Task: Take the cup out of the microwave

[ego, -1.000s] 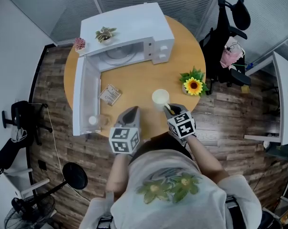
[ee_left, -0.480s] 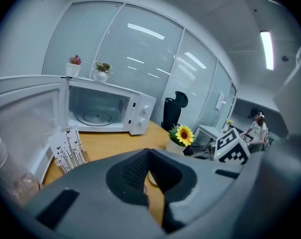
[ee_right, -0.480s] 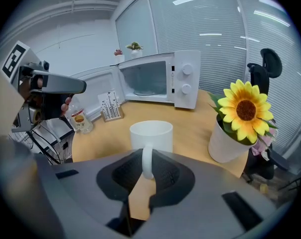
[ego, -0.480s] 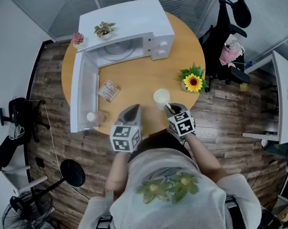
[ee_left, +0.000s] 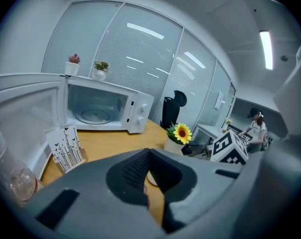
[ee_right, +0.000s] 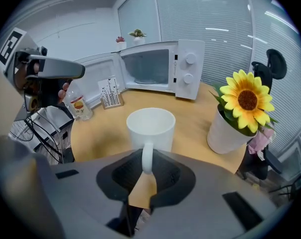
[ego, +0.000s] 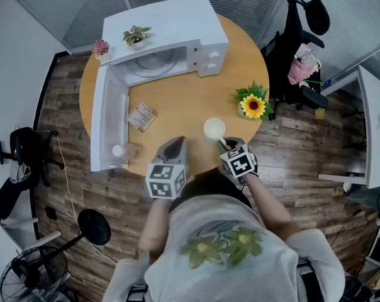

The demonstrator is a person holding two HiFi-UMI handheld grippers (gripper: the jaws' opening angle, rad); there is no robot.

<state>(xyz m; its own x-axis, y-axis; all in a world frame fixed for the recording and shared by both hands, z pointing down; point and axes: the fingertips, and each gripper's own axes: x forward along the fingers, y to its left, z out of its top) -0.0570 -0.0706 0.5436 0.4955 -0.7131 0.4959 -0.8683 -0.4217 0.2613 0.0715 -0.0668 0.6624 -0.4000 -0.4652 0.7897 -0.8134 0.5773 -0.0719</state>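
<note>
A white cup (ego: pixel 214 129) is out on the round wooden table (ego: pixel 190 99), near its front edge and left of the sunflower pot. My right gripper (ego: pixel 223 145) is shut on its handle. In the right gripper view the handle stands upright between the pads, with the cup (ee_right: pixel 150 128) just beyond my right gripper (ee_right: pixel 147 166). The jaws hide the cup's base, so I cannot tell whether it rests on the table. My left gripper (ego: pixel 175 148) hovers to the cup's left, shut and empty; seen along its jaws, the left gripper (ee_left: pixel 149 183) holds nothing. The white microwave (ego: pixel 171 33) stands at the back, its door (ego: pixel 108 121) swung open.
A sunflower in a white pot (ego: pixel 253 107) stands right of the cup. A small card holder (ego: pixel 141 116) and a clear bottle (ego: pixel 124 151) sit by the open door. Two little plants top the microwave. Office chairs stand around the table.
My right gripper has sunk slightly with the cup still in its jaws. The left gripper has stayed where it was.
</note>
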